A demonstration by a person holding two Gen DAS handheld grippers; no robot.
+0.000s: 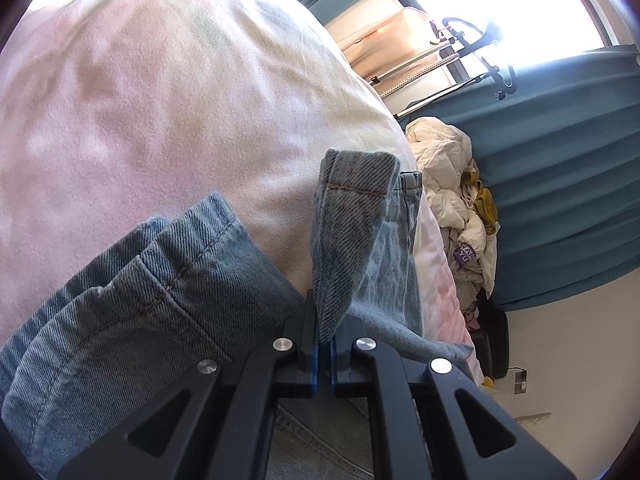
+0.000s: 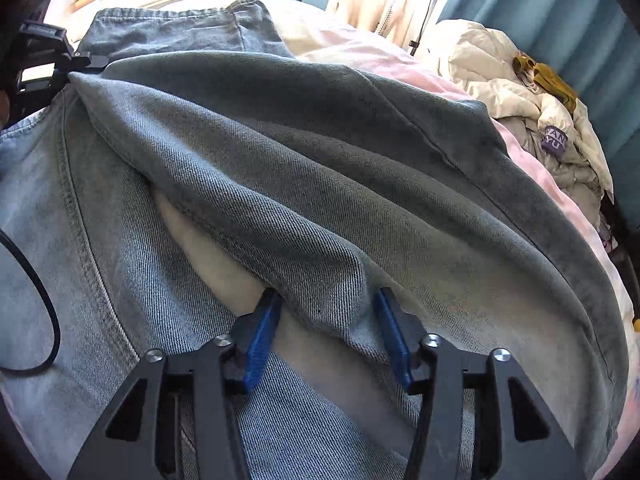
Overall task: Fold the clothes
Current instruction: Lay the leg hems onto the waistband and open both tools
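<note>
A pair of light blue jeans (image 2: 280, 168) lies on a bed with a pink and cream cover (image 1: 140, 100). My left gripper (image 1: 324, 336) is shut on a hem corner of the jeans (image 1: 344, 220) and holds it up off the cover. In the right wrist view the left gripper (image 2: 92, 62) shows at the upper left, pinching the same raised fold. My right gripper (image 2: 326, 312) is open, its blue pads (image 2: 260, 340) on either side of a ridge of the denim fold.
A heap of cream bedding and clothes (image 1: 452, 184) (image 2: 532, 92) lies at the bed's far edge. Teal curtains (image 1: 560, 180) hang behind it. A metal stand (image 1: 472, 52) stands by a bright window. A black cable (image 2: 44, 300) hangs at the left.
</note>
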